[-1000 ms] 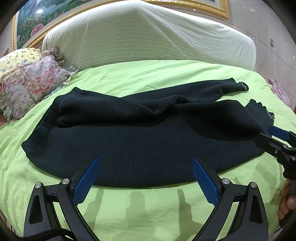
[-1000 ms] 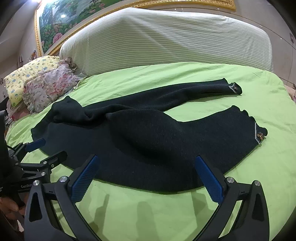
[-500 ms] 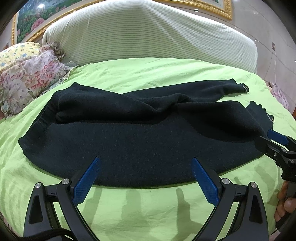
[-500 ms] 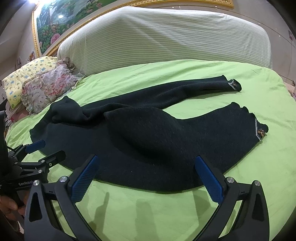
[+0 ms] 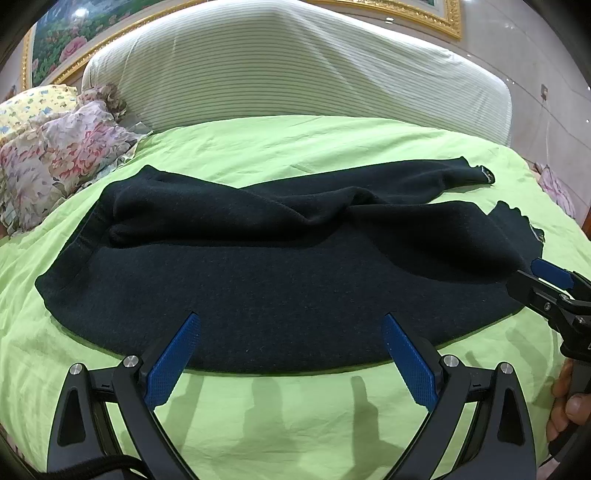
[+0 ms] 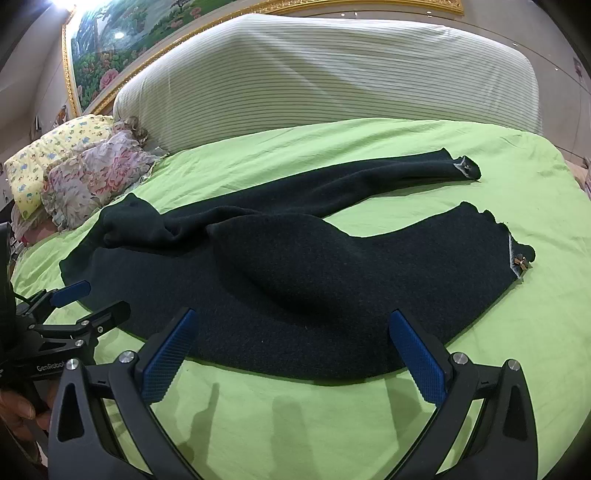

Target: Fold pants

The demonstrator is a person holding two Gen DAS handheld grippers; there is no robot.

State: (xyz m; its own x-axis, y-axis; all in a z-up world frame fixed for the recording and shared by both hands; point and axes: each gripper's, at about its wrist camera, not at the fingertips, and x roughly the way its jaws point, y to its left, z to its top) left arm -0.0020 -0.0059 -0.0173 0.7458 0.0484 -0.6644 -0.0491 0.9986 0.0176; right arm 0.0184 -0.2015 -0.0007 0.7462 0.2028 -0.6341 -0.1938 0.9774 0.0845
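Dark navy pants (image 5: 280,273) lie spread on a lime-green bed sheet (image 5: 295,413), waistband at the left, two legs running right with cuffs apart (image 6: 517,254). The fabric is bunched near the crotch. My left gripper (image 5: 290,347) is open and empty, hovering over the near edge of the pants. My right gripper (image 6: 291,347) is open and empty above the near edge of the front leg. Each gripper also shows in the other's view: the right one (image 5: 546,284) by the leg end, the left one (image 6: 88,302) by the waistband.
A striped cream headboard cushion (image 5: 295,74) rises behind the bed. Floral pillows (image 5: 55,158) lie at the back left. A framed painting (image 6: 147,29) hangs above. The bed's right edge drops off near the cuffs.
Both grippers have drifted slightly closer to the pants; the pants have not moved and nothing was grasped.
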